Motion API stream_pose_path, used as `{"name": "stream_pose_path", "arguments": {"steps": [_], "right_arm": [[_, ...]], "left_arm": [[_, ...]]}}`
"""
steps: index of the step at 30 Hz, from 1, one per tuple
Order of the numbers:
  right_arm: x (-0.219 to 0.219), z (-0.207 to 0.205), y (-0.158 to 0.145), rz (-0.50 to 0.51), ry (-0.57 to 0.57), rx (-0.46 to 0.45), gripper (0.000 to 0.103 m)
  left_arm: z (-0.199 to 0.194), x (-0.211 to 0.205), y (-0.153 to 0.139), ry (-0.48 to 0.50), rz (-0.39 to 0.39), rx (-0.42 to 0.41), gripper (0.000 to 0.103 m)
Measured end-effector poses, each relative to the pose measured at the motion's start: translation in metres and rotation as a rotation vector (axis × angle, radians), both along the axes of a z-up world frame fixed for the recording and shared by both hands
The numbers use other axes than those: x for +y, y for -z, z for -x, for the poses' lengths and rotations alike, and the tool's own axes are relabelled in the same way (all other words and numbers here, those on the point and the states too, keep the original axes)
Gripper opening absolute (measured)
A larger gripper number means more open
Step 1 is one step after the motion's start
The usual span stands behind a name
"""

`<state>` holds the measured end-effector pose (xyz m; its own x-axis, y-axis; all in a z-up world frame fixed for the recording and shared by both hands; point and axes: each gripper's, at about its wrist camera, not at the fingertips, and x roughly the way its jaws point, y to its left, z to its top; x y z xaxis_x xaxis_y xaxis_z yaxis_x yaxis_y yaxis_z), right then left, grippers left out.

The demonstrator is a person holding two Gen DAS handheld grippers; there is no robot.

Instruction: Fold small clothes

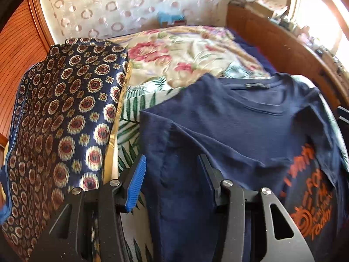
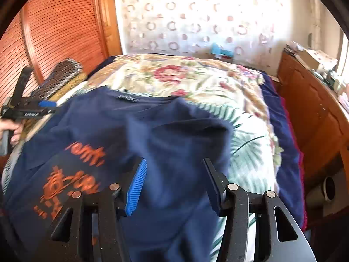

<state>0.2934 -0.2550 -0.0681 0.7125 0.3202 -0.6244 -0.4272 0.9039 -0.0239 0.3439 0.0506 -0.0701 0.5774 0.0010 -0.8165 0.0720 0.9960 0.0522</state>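
Note:
A navy T-shirt (image 1: 240,131) with orange print lies spread on the bed, collar toward the far wall. My left gripper (image 1: 172,174) hangs over the shirt's left side, its jaws apart, with cloth showing beneath the gap and no pad pressing on it. In the right wrist view the same T-shirt (image 2: 130,131) has its right sleeve part folded inward. My right gripper (image 2: 174,174) stands open just above that folded cloth. The left gripper (image 2: 28,109) also shows at the shirt's far left edge, with a person's hand (image 2: 13,131) behind it.
A folded navy cloth with round medallions (image 1: 65,120) sits left of the shirt, blurred in the right wrist view (image 2: 63,74). A floral bedspread (image 1: 185,54) covers the bed. A wooden cabinet (image 2: 305,109) runs along the right, a louvred wooden door (image 2: 61,21) on the left.

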Motion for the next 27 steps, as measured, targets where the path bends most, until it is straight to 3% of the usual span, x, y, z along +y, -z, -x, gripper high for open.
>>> {"name": "stream_pose_path", "arguments": {"steps": [5,14,17,18,20,25,27], "right_arm": [[-0.002,-0.020,0.003,-0.014,0.020,-0.003,0.055],[-0.003,-0.035,0.012,-0.016,0.010,-0.006,0.055],[-0.008,-0.044,0.014,-0.025,0.016,0.001,0.055],[-0.009,-0.047,0.015,-0.030,0.017,0.004,0.055],[-0.012,-0.050,0.016,-0.033,0.026,0.009,0.055],[-0.017,-0.060,0.021,-0.026,0.056,0.027,0.056],[-0.019,-0.065,0.023,-0.022,0.073,0.039,0.061]], "left_arm": [[-0.017,0.001,0.014,-0.028,-0.012,0.055,0.053],[-0.027,0.008,0.017,-0.047,0.069,0.047,0.057],[-0.023,0.009,0.015,-0.039,0.078,0.038,0.038],[-0.021,0.011,0.014,-0.039,0.088,0.039,0.022],[-0.020,0.015,0.012,-0.045,0.113,0.047,0.007],[-0.003,0.017,-0.015,-0.035,0.104,-0.050,0.006],[0.001,0.018,-0.025,-0.030,0.103,-0.088,0.006]]}}
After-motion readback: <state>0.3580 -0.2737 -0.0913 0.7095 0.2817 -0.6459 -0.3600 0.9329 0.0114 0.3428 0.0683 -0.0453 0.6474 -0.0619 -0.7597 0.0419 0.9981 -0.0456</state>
